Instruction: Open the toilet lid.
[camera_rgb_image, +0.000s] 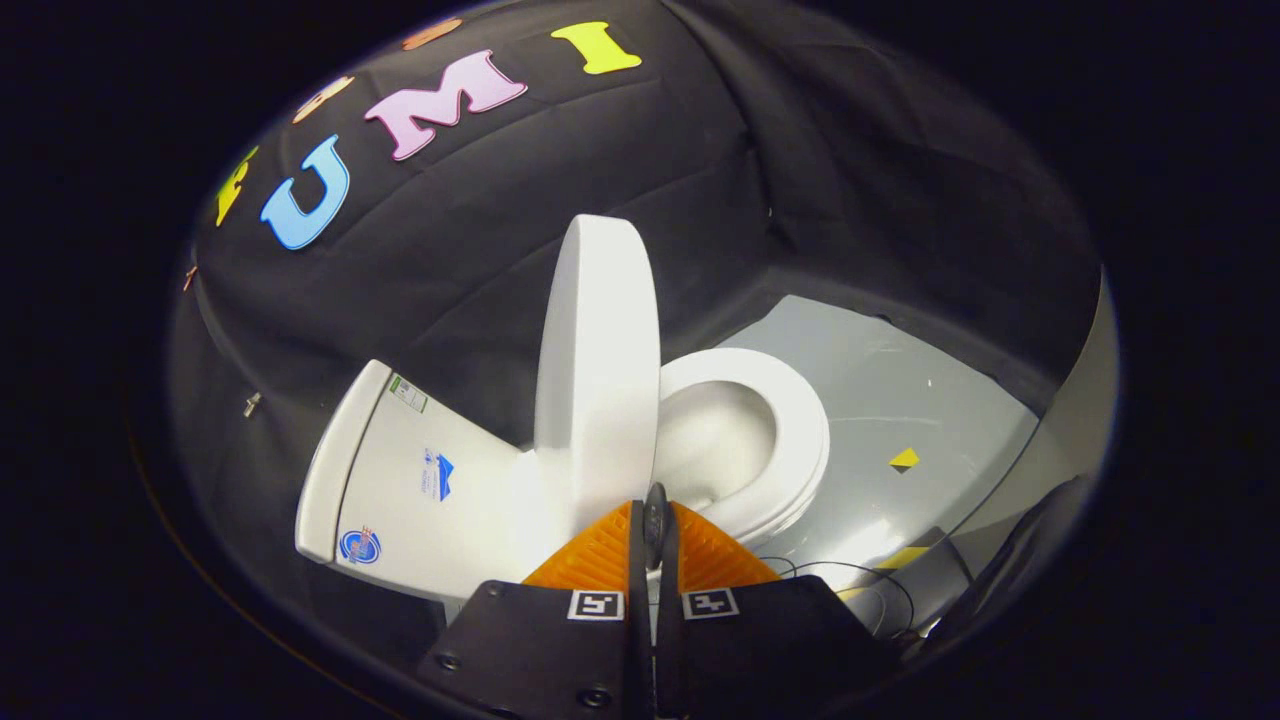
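Lid (597, 370) upright, tongs (655, 520) seemingly closed, empty

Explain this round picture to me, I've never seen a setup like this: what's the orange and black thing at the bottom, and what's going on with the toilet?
The camera rides on a hand-held gripper and looks forward along its two orange fingers, which are closed together with nothing between them. Just ahead of them stands a white toilet. Its lid is raised, standing about upright on edge beside the tank. Past the lid you see the seat and the open bowl. The toilet sits on a grey floor with a small yellow marker; black cloth hangs behind.
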